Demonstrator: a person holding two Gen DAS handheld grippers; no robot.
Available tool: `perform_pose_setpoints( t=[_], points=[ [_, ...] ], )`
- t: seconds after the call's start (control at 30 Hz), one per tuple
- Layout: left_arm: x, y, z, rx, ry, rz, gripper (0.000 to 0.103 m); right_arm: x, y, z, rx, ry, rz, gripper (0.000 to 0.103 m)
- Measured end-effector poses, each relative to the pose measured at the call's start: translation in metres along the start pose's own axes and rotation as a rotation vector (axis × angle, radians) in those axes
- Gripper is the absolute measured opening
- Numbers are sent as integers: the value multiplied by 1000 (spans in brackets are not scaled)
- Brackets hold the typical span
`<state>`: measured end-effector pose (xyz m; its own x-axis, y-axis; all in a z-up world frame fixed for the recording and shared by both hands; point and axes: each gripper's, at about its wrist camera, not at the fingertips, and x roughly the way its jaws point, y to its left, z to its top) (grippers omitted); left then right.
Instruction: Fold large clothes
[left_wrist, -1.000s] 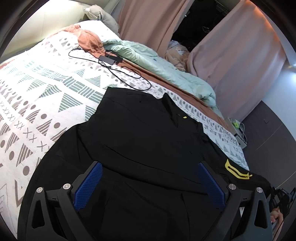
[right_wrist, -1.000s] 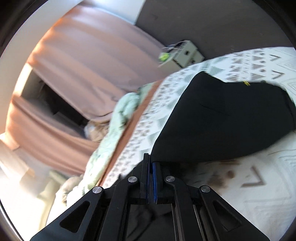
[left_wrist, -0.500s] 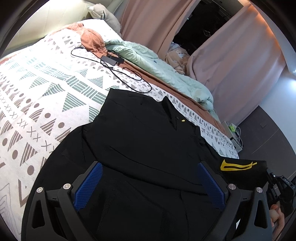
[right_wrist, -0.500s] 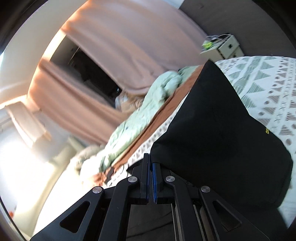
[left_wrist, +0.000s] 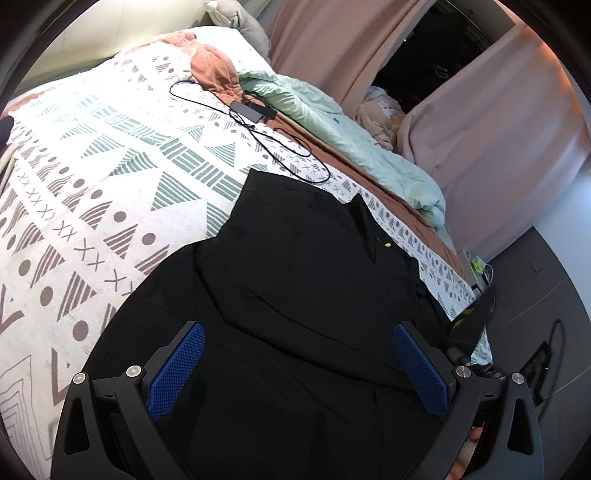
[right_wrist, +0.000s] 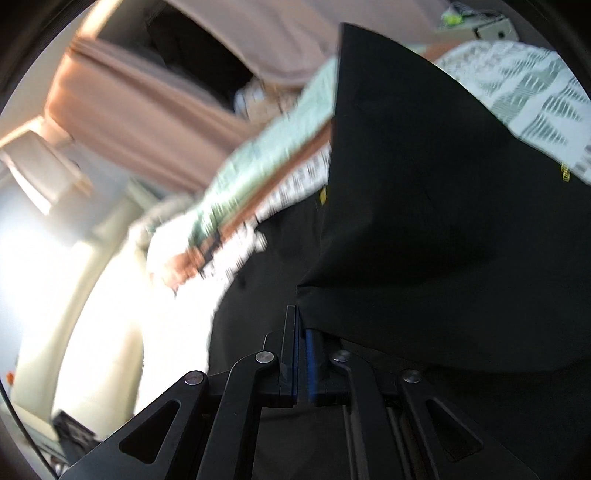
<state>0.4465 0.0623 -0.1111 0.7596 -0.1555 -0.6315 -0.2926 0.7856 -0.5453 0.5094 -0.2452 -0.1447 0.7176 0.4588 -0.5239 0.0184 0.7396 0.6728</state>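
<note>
A large black shirt (left_wrist: 295, 280) with small yellow marks lies spread on the patterned bedspread (left_wrist: 92, 192). My left gripper (left_wrist: 299, 365) is open and empty, hovering just above the shirt's near part, its blue pads (left_wrist: 177, 365) wide apart. My right gripper (right_wrist: 301, 332) is shut on an edge of the black shirt (right_wrist: 424, 206) and holds that part lifted off the bed, so the cloth hangs across the right wrist view. That view is blurred by motion. The raised part also shows at the bed's right edge in the left wrist view (left_wrist: 469, 325).
A black charger with a looped cable (left_wrist: 255, 110) lies on the bed beyond the shirt. A mint quilt (left_wrist: 351, 136) and an orange cloth (left_wrist: 214, 70) are bunched at the far side. Pink curtains (left_wrist: 498, 129) hang behind. Dark floor (left_wrist: 535, 295) is to the right.
My right gripper has swung upward and over with the shirt edge, and the yellow-marked part has risen at the bed's right edge. My left gripper stayed open, shifting slightly.
</note>
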Motion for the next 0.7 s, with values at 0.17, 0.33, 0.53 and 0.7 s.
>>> perform_pose_setpoints(
  t=[0.17,0.33,0.53,0.7],
  points=[
    [1,6,-1,-30,0,37,102,23,-13,-11,72,128,-20,71],
    [-1,4,-4,-33,-6,61,102,-7,-35,-7,150,97,-40,71],
    [-5,-7,-8,-23,-23,68,102,-32,-75,-13,292,77,-116,71],
    [2,-12,-15,7,-19,79,102,-49,-112,-18,457,47,-130,71]
  ],
)
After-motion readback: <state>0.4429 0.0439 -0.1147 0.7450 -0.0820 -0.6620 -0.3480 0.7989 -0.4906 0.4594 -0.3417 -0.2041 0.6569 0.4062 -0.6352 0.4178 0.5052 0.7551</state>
